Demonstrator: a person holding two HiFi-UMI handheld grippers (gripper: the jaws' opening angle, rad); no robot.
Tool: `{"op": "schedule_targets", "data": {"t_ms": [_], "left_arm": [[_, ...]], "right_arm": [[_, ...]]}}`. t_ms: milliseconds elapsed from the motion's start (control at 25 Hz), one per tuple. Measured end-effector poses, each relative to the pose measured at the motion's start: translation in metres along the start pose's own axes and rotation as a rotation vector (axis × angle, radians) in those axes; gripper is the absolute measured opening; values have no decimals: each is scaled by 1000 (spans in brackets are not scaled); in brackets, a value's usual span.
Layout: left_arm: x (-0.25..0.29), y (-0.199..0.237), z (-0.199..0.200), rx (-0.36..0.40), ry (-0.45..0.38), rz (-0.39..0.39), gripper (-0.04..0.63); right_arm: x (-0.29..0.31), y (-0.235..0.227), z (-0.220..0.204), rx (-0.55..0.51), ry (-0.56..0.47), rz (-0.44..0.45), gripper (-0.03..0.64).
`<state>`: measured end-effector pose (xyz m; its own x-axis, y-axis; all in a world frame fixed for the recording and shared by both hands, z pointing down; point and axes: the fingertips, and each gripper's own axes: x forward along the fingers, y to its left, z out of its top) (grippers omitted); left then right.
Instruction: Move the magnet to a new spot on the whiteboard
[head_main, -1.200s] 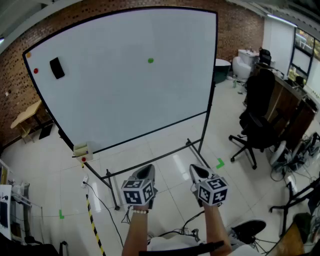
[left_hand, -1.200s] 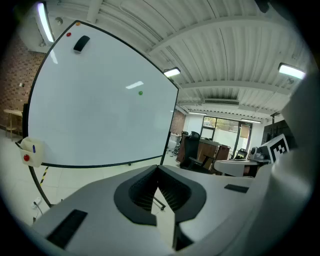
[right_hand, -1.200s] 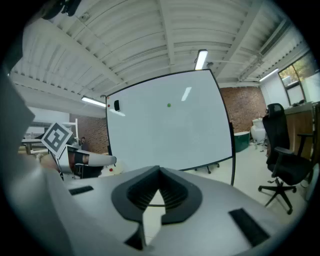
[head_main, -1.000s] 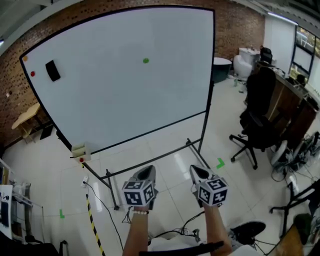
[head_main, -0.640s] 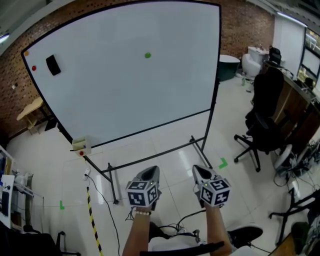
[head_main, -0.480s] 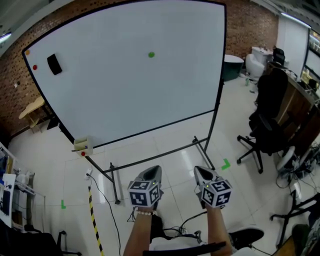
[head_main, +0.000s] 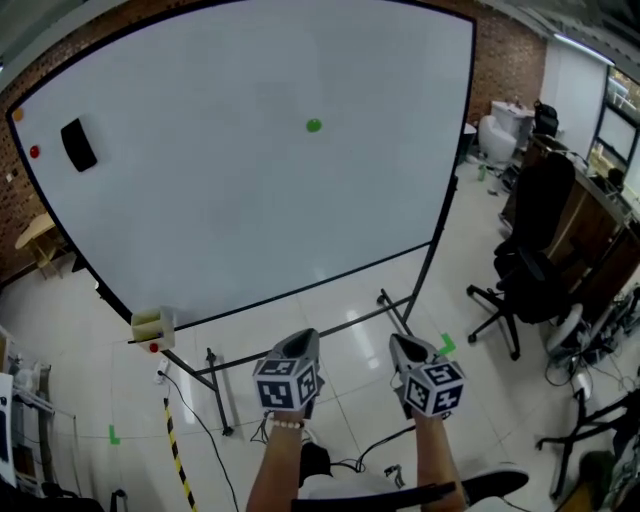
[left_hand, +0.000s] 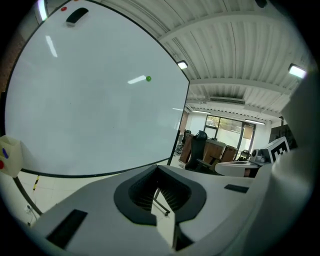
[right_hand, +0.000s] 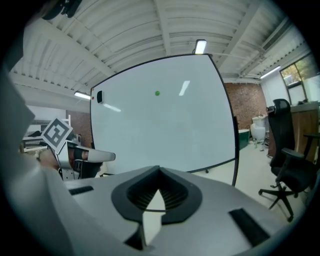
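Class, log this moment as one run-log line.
stage: before reach | left gripper: shut, empty | right gripper: shut, empty | green magnet: on whiteboard, untouched

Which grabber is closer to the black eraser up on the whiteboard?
Left. The left gripper is below and to the right of the black eraser. The right gripper is beside it, even farther to the right. Neither touches the whiteboard.

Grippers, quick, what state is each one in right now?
Left gripper: shut, holding nothing.
Right gripper: shut, holding nothing.
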<state>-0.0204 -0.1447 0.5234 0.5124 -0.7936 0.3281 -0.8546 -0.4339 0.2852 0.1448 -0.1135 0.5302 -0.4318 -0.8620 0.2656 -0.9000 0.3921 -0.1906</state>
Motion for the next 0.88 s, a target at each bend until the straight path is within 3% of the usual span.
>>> {"op": "schedule_targets", "data": {"t_ms": [200,400,560,880], "left_arm": [[34,63,48,-5,-6,-9,-8],[62,103,68,5,23,-46,-8],[76,117,85,10,24,-53,-8],[102,114,126,3,-17,5,-8]], "right_arm": [[78,2,49,-22,-36,-34,15],[130,7,79,-32,-61,-67,15],[156,8,90,-35,-70,-66,17],[183,-11,169,-125,-174,-15,28]]}}
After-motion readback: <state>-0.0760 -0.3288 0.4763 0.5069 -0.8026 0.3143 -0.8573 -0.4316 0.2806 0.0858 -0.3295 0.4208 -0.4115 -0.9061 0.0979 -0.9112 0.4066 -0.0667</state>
